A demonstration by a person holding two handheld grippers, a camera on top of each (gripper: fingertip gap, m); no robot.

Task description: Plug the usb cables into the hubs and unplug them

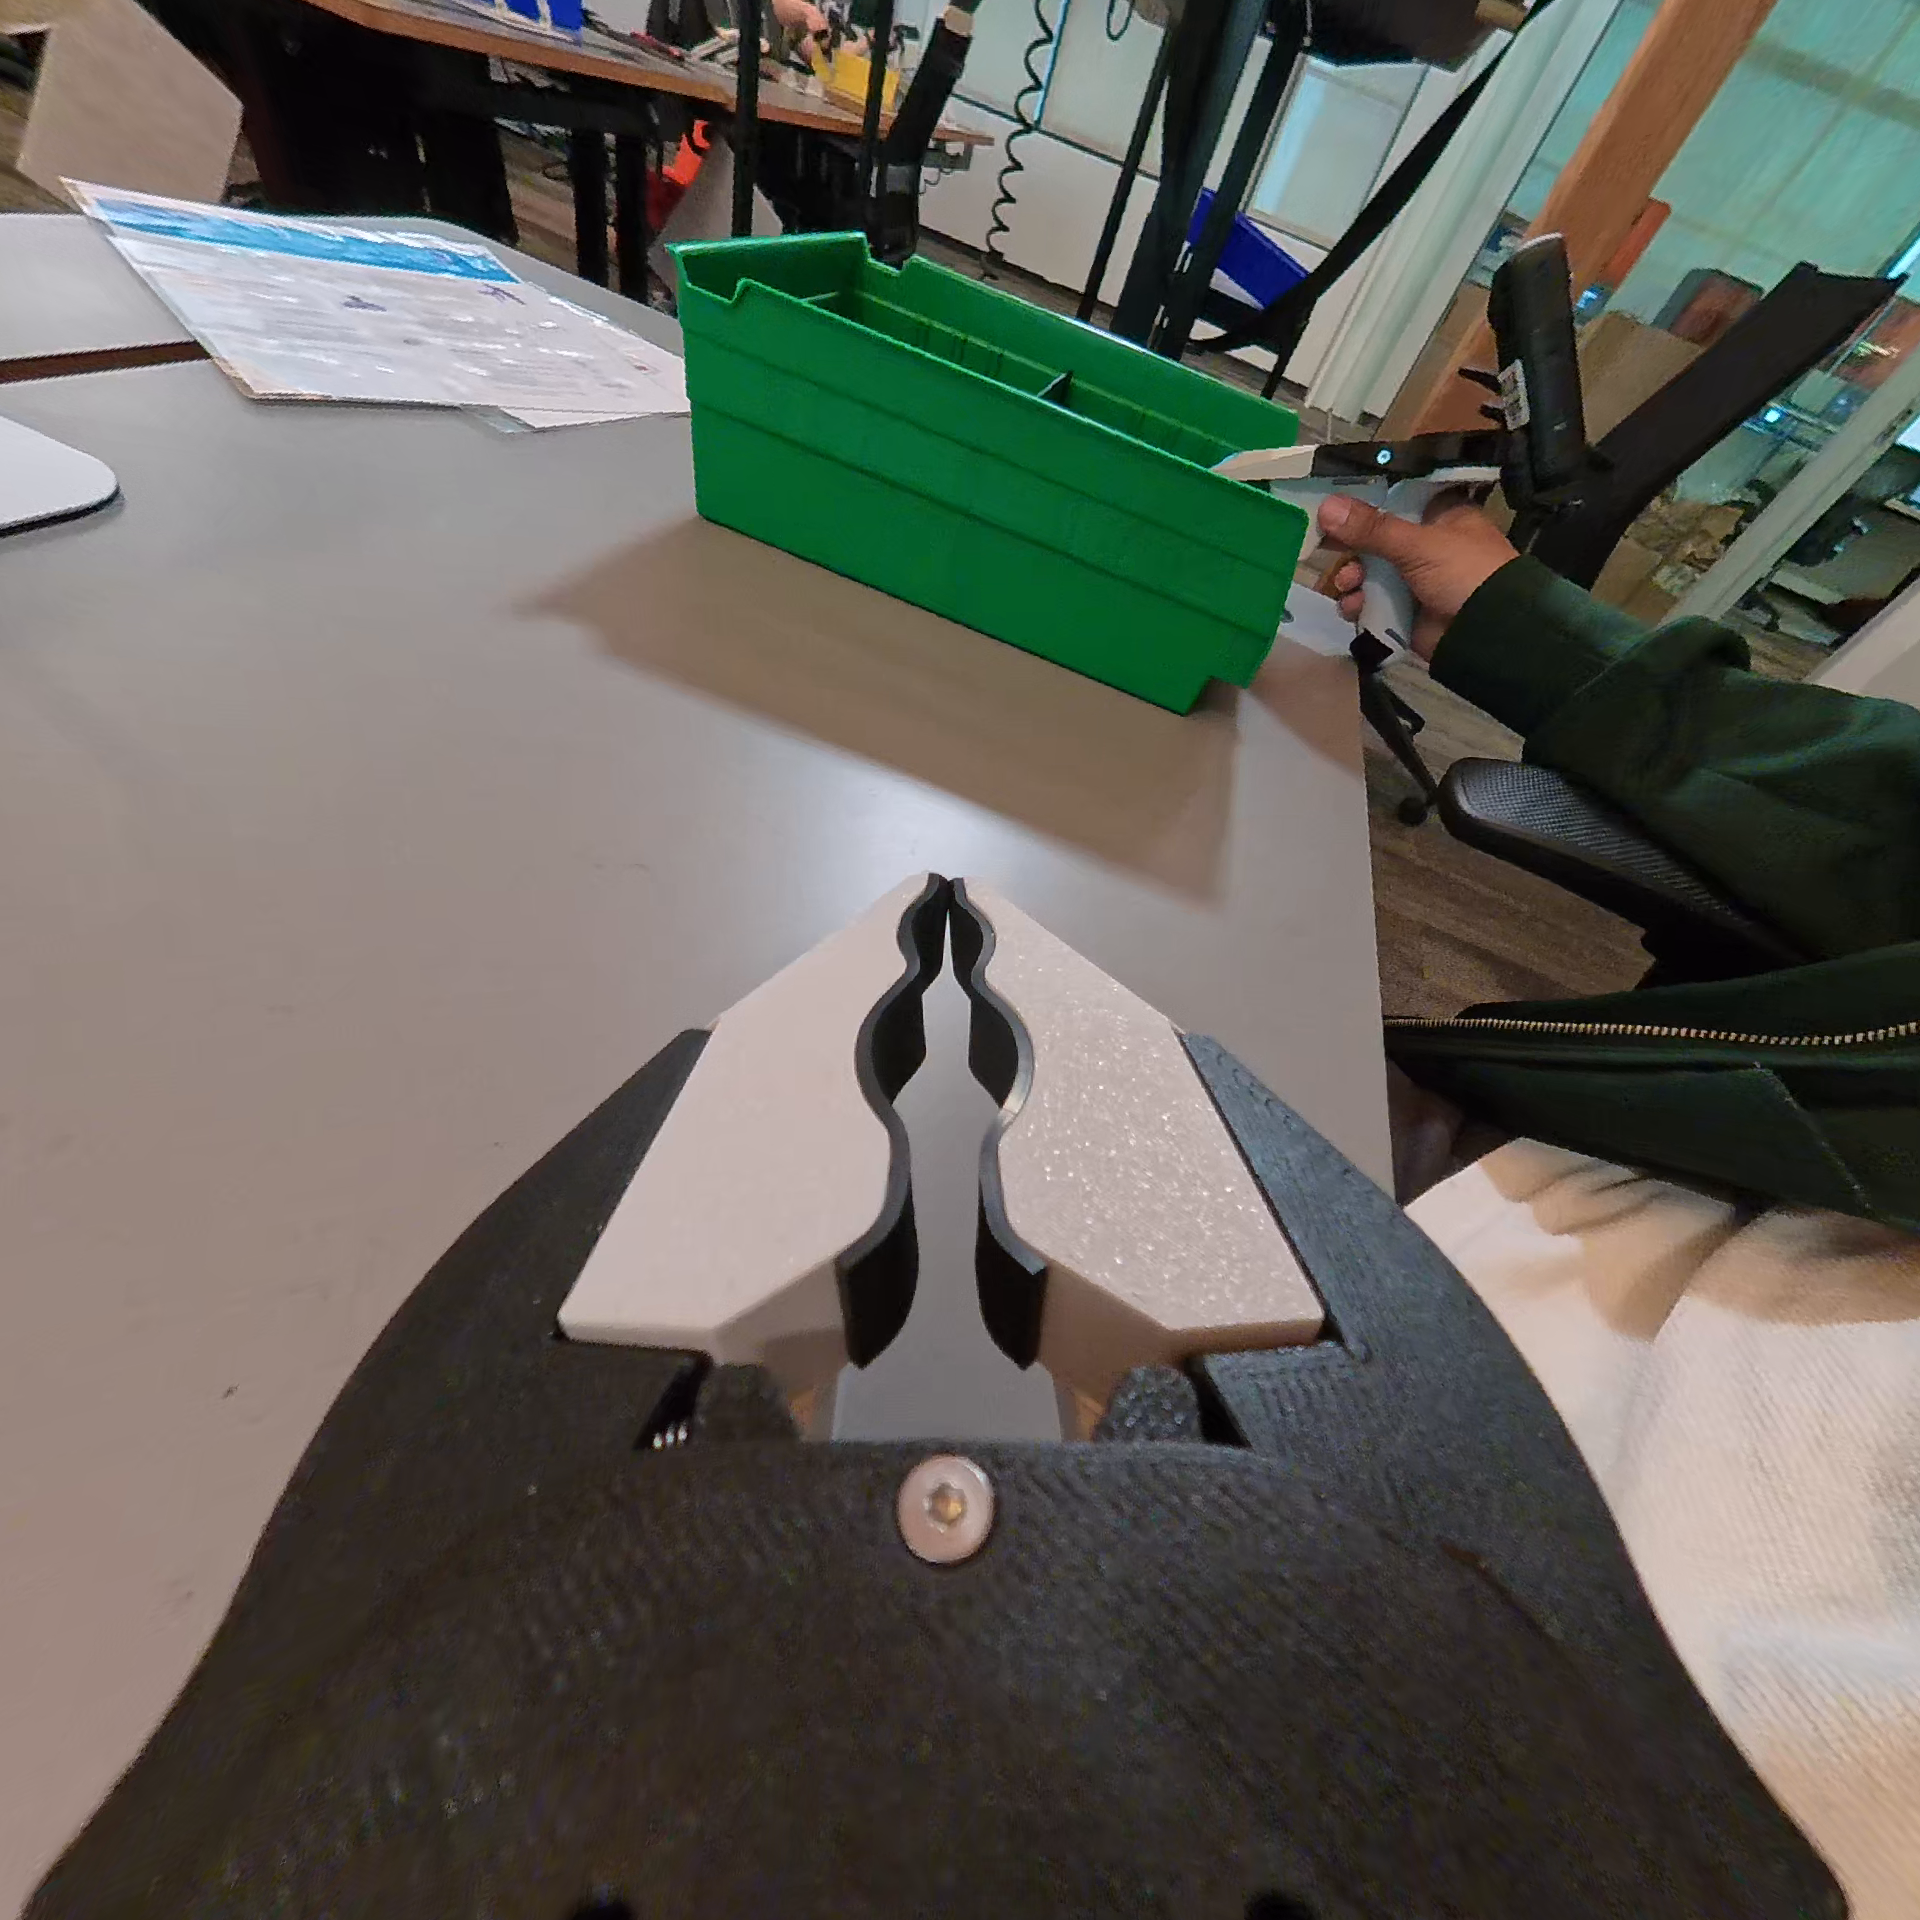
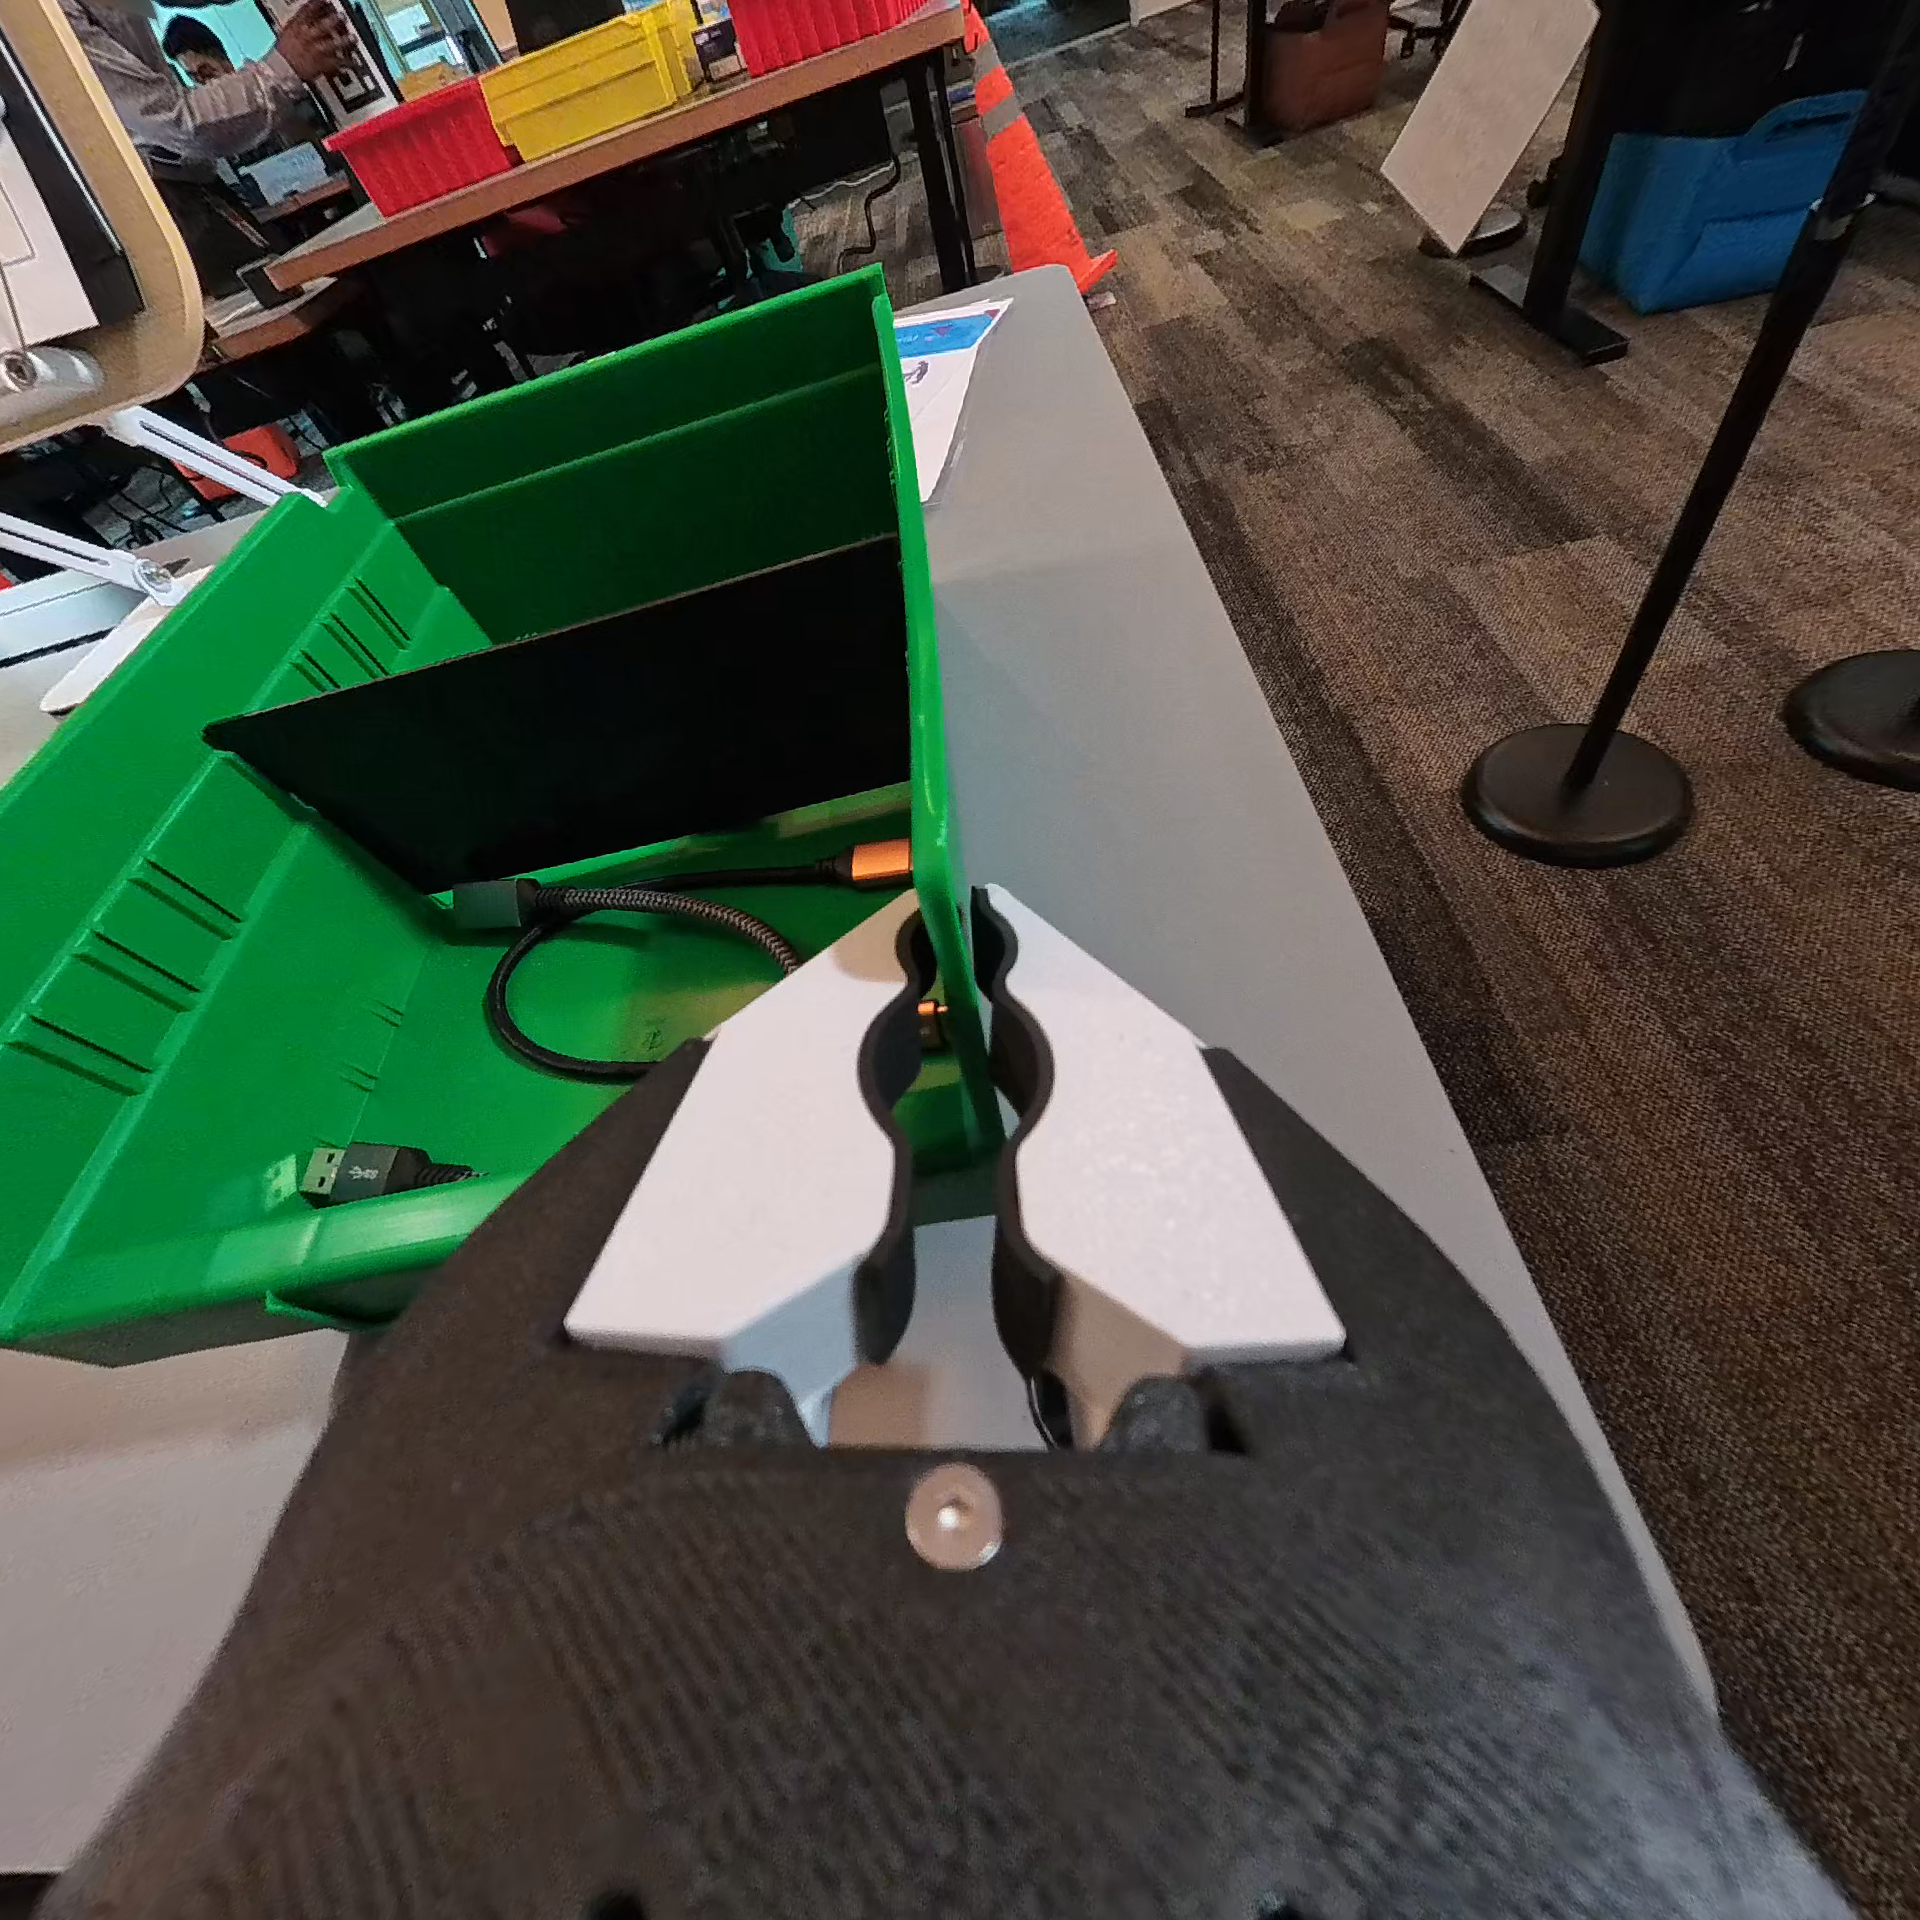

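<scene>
left wrist view: the left tool (image 1: pixel 943 883) is clenched with its tips meeting on nothing, over the bare grey worktop (image 1: pixel 416 831). ahead and slightly to its right stands a green bin (image 1: pixel 966 488). at the bin's far right end the right tool (image 1: pixel 1262 464) reaches the rim, held by a hand (image 1: pixel 1418 566) in a dark green sleeve (image 1: pixel 1683 758).

right wrist view: the right tool (image 2: pixel 951 899) straddles the bin's (image 2: pixel 260 935) side wall (image 2: pixel 940 831), one finger inside, one outside, jaws pinched on it. inside the bin, ahead-left of the tool, lie braided usb cables (image 2: pixel 644 914) with grey and orange plugs, before a black divider (image 2: pixel 582 727).
</scene>
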